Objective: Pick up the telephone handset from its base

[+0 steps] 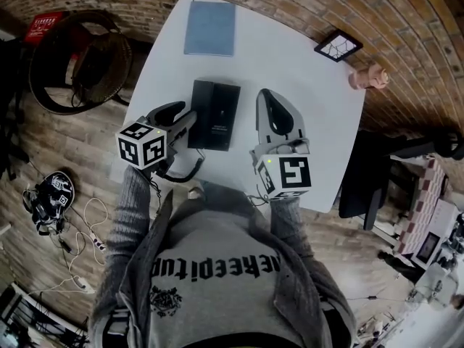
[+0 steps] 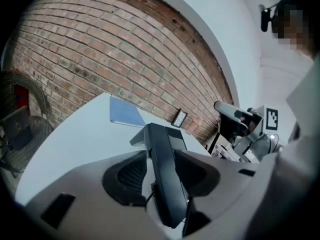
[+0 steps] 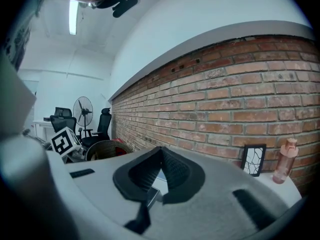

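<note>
On your tabletop [image 1: 290, 64], the telephone [image 1: 217, 114] lies between left tool [image 1: 187, 118] and right tool [image 1: 265, 98] (handset [image 2: 167, 179] within the left tool's jaws), notebook [image 1: 210, 27] beyond.

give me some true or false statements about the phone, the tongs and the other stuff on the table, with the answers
1. The blue notebook lies on the far side of the telephone from the person. True.
2. The left tongs are shut with nothing between them. False: their jaws stand apart, with the black handset between them.
3. The right tongs grip the handset. False: their tips meet on nothing, and they sit to the right of the telephone.
4. A pink bottle stands next to a picture frame. True.
</note>
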Tool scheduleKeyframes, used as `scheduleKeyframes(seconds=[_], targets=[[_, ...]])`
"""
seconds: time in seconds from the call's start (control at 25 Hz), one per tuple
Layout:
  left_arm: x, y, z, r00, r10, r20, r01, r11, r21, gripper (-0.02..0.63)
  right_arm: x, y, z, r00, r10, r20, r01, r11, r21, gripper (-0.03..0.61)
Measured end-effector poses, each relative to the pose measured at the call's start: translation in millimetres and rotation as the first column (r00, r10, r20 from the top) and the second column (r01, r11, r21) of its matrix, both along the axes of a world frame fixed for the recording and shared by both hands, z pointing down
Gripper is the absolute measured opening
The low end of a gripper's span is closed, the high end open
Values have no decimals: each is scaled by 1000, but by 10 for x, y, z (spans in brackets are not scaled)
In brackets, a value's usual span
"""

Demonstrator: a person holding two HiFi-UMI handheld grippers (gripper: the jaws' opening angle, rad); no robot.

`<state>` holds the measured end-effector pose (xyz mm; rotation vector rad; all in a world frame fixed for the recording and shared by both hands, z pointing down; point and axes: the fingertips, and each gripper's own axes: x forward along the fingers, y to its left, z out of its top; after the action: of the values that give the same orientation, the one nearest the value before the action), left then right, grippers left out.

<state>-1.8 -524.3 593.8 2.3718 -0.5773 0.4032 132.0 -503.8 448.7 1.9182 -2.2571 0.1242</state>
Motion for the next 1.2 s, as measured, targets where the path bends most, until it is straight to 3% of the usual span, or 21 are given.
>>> scheduleKeyframes(seconds=[0.4, 0.6, 0.88, 1.2], targets=[[209, 60, 300, 997, 79, -24, -81, 991, -110, 163, 170, -68, 73, 1000, 22, 1, -22, 1000, -13, 3], [236, 74, 297, 995, 78, -60, -86, 987, -136, 136, 196, -95, 110, 1000, 20, -1, -20, 1000, -19, 3], [189, 86, 231, 999, 45, -27, -50, 975, -218, 95, 153, -128, 64, 1000, 5, 1, -5, 1000, -7, 3], [138, 226, 168, 994, 14, -108, -50, 941, -334, 82, 51, -140, -29, 1000, -24, -5, 24, 1000, 10, 3]])
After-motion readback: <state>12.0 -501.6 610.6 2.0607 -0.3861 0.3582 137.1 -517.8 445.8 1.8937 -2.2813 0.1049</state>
